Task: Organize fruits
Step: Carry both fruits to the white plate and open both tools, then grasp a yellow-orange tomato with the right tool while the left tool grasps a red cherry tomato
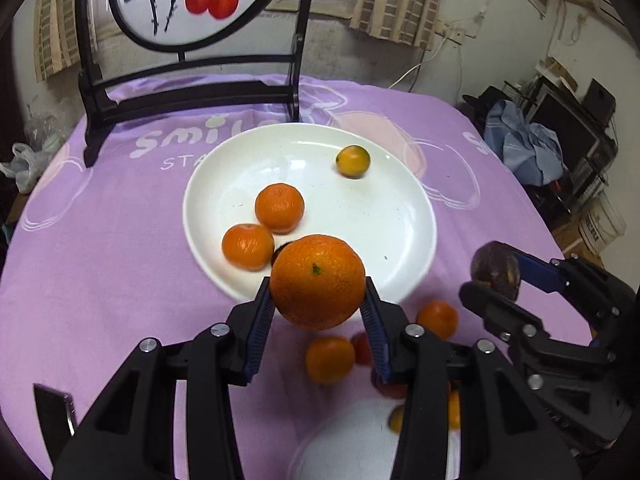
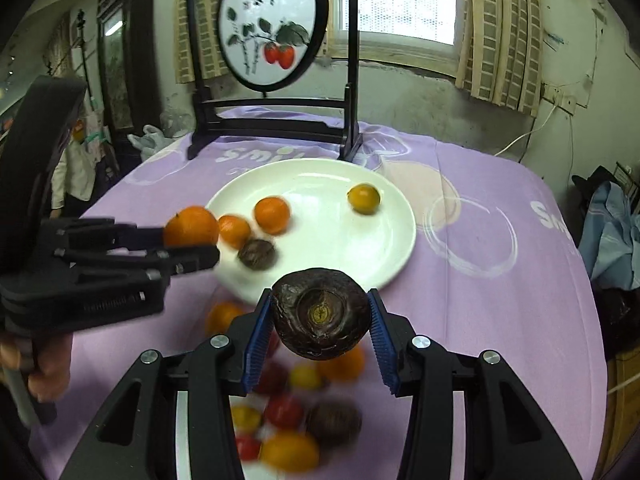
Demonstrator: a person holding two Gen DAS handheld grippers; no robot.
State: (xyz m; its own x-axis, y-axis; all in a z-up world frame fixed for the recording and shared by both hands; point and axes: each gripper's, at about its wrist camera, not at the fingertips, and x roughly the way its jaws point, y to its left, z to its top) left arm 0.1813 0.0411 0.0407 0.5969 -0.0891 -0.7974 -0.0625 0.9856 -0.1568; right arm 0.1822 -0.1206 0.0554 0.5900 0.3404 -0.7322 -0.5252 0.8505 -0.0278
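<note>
My left gripper (image 1: pixel 318 304) is shut on a large orange (image 1: pixel 318 280) and holds it above the near rim of a white plate (image 1: pixel 380 220). On the plate lie two tangerines (image 1: pixel 279 207), a small yellow fruit (image 1: pixel 353 161) and a dark brown fruit (image 2: pixel 256 254). My right gripper (image 2: pixel 320 320) is shut on a dark brown wrinkled fruit (image 2: pixel 320 314) just in front of the plate (image 2: pixel 360 248). The left gripper with its orange (image 2: pixel 191 226) shows at the left of the right wrist view. The right gripper (image 1: pixel 496 276) shows at the right of the left wrist view.
Below the grippers lie several loose fruits (image 2: pixel 296 412), orange, red, yellow and brown, and part of a second white plate (image 1: pixel 348 440). A black stand with a round painted screen (image 2: pixel 272 24) rises behind the plate on the purple tablecloth (image 1: pixel 120 240).
</note>
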